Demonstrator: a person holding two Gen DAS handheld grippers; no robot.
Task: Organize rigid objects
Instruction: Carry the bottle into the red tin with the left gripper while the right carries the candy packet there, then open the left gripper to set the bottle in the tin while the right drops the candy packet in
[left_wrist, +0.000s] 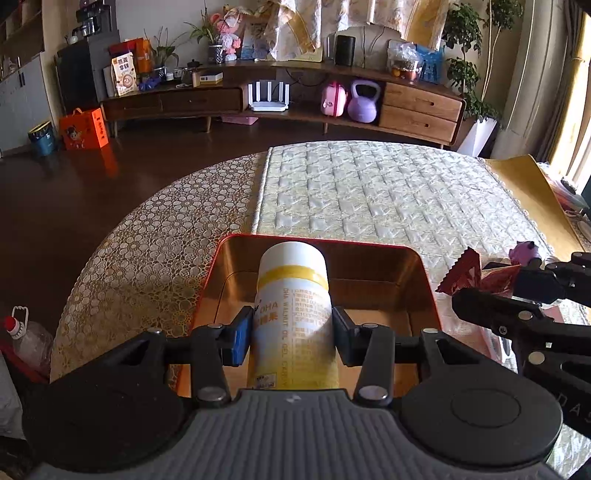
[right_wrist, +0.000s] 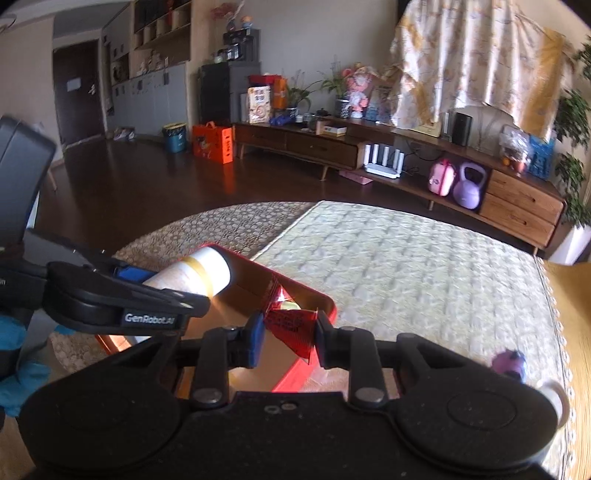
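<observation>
Between the left gripper's (left_wrist: 291, 334) jaws we clamp the white bottle (left_wrist: 293, 310), suspended above the red tin (left_wrist: 424, 280) just ahead. The right gripper (right_wrist: 288, 338) pinches a red sachet (right_wrist: 293, 325) over the tin's near corner. Lower each inside the walls before releasing; avoid collision between grippers.

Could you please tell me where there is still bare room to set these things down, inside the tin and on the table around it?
The tin's gold floor looks bare beneath the bottle. Beyond its far rim, the quilted mat is bare to the table's far edge. To the tin's right it is crowded: the red packet and a purple toy.
</observation>
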